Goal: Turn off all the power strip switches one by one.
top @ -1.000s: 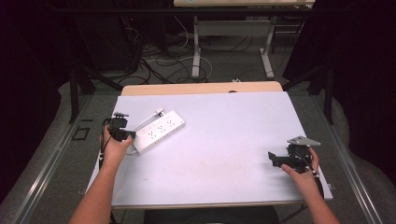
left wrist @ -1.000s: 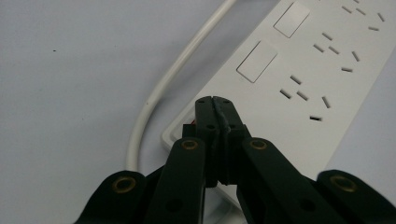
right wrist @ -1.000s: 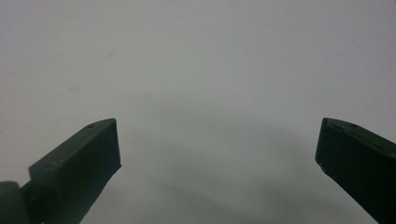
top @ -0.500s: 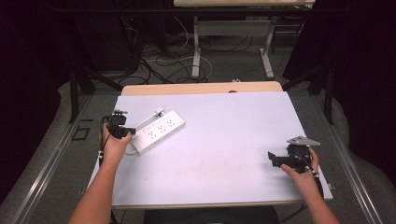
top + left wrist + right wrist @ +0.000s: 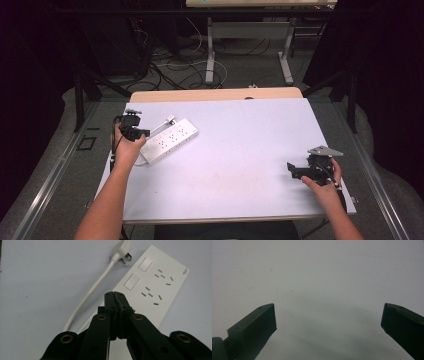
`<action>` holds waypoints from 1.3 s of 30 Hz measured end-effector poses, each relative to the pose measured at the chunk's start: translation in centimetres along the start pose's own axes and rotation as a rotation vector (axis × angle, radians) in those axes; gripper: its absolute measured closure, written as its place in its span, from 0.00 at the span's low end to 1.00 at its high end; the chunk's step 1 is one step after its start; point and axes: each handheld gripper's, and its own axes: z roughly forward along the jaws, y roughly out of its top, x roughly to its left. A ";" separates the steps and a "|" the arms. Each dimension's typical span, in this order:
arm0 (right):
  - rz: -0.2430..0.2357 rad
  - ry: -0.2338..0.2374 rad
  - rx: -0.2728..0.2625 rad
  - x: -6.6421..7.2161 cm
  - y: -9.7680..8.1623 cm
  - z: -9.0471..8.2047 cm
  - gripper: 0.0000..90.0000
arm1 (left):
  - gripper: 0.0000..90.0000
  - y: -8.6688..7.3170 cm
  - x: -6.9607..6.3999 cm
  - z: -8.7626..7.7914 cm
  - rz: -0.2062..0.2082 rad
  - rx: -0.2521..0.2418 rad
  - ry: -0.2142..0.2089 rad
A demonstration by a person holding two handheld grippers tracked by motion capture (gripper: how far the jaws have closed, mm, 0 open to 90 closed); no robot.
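Now the left gripper (image 5: 141, 133) hangs just above the near end of the white power strip (image 5: 170, 140), jaws pressed together w/ nothing between. Strip lies flat on the desk's (image 5: 240, 150) left side, cord & plug (image 5: 122, 250) beside it. Right gripper (image 5: 295, 171) sits well apart, jaws wide.

The power strip (image 5: 170, 140) is white, with white switches and small dark slots; its cord (image 5: 93, 292) and plug (image 5: 121, 250) are white too; the desk (image 5: 240, 150) is pale lilac-white with a tan far edge; both tongs, left (image 5: 115, 295) and right (image 5: 328, 322), are black with brass-coloured rivets on the left.
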 end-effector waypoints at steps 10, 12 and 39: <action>0.001 0.003 0.002 0.0 0.0 0.0 0.00 | 1.00 0.7 -0.7 0.7 0.005 0.017 -0.008; -0.002 0.003 0.005 0.0 0.0 0.1 0.00 | 1.00 0.9 -0.9 1.0 0.001 0.004 -0.004; -0.009 0.017 0.006 0.0 -0.1 0.1 0.00 | 1.00 1.6 -1.3 4.0 -0.035 0.065 -0.003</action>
